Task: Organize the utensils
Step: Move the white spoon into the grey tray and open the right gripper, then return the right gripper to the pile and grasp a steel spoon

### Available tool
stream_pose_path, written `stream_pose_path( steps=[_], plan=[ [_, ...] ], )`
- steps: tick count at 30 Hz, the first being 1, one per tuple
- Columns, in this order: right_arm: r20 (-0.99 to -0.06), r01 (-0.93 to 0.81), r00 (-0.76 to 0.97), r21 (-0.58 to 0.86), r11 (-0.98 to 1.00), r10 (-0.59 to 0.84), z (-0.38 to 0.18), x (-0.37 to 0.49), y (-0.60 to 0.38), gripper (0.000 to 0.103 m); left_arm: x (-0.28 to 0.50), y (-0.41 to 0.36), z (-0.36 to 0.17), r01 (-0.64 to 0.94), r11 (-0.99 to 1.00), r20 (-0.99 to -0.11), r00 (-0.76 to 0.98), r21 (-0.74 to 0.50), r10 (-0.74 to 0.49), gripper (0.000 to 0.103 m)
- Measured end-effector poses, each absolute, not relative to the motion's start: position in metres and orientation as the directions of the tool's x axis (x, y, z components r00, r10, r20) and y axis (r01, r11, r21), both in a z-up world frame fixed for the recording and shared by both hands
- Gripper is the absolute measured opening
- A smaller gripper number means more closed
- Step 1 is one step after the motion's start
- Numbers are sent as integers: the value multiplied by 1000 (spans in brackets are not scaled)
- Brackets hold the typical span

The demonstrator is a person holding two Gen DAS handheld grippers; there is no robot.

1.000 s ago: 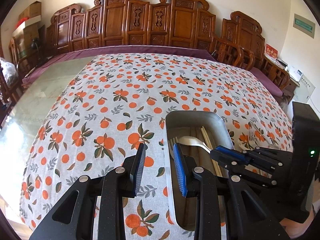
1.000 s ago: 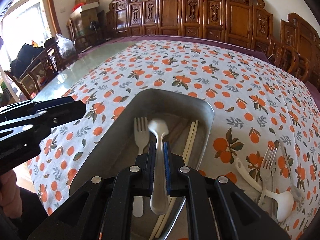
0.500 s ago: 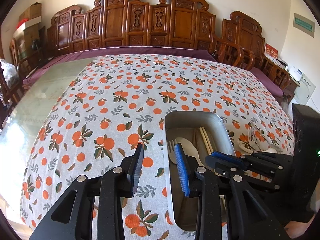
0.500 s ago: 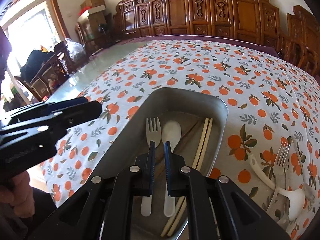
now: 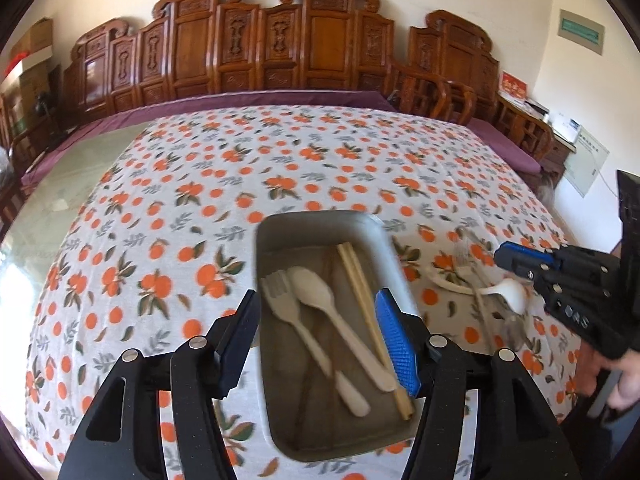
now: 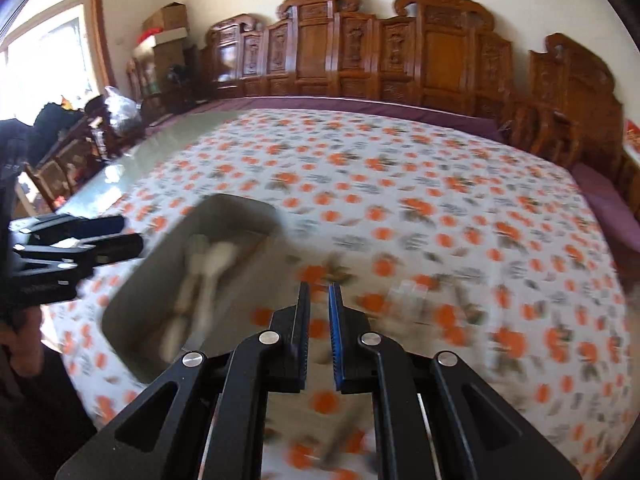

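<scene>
We keep our left gripper (image 5: 318, 332) over the grey metal tray (image 5: 320, 220) with the white plastic fork (image 5: 288, 308), spoon and chopsticks; its fingers are opening, holding nothing. Our right gripper (image 6: 318, 336) is nearly closed and empty, near the loose white utensils (image 5: 480, 292) on the worktop; arriving too fast, it may push them away.

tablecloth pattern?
White tablecloth printed with oranges and grey-green leaves; sharpest in the left wrist view.

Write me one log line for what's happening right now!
tray: fork, spoon, chopsticks inside | left gripper: opening, empty | right gripper: nearly shut, empty, beside tray | utensils on tablecloth
</scene>
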State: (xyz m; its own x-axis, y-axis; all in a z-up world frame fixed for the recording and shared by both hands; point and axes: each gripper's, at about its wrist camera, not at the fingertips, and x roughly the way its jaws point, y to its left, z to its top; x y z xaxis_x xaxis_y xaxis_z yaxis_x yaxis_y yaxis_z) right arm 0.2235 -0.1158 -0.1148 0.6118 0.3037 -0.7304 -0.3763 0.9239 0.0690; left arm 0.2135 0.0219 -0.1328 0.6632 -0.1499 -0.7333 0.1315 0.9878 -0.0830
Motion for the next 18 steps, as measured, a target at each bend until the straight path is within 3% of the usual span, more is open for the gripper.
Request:
stream_pose_path(
  steps=[5, 8, 11, 18],
  plan=[
    [-743, -305, 634, 18, 952, 217, -125, 234, -160, 11, 211, -2, -133, 175, 981, -730, 660, -80, -177, 56],
    [-744, -238, 652, -13, 971, 149, -136, 244, -183, 21, 210, -15, -137, 199, 977, -735, 649, -83, -194, 56],
    [-757, -191, 644, -18, 981, 112, -148, 248, -203, 23, 209, -30, -140, 224, 971, -741, 639, -79, -207, 56],
    [-782, -130, 607, 74, 989, 139, -165, 241, -230, 40, 204, -57, -149, 275, 958, -758, 608, -79, -237, 56]
  ],
)
